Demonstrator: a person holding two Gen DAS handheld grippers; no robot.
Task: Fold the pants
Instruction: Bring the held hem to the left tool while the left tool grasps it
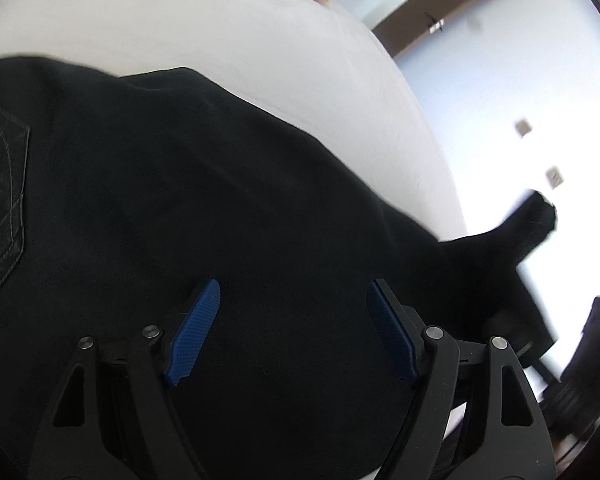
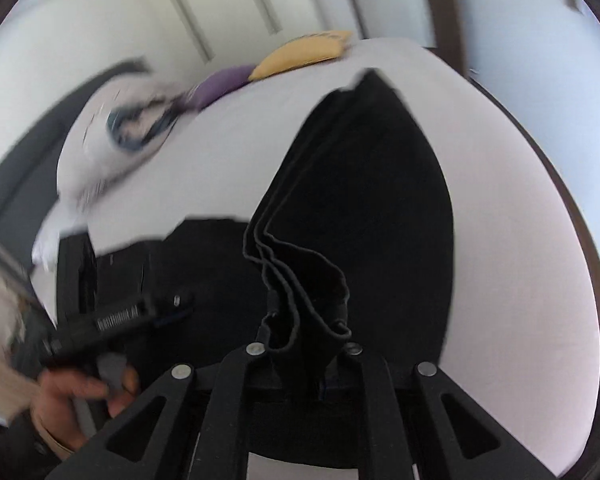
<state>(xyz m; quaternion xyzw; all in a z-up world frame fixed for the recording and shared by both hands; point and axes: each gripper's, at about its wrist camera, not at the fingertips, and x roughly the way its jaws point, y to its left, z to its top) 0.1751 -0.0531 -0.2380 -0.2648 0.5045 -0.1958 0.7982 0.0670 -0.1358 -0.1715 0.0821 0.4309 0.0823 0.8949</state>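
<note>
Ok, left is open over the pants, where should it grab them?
Probably the long folded edge of the pants beside the white bed, coming down from above with the open left gripper; mid-cloth lies flat. The right gripper already pinches the hem.

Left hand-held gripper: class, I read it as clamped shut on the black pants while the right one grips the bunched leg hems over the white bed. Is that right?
Not quite. The left hand-held gripper is open, its blue pads spread above the black pants, as the left wrist view shows. The right hand-held gripper does grip the bunched leg hems over the white bed.
</note>
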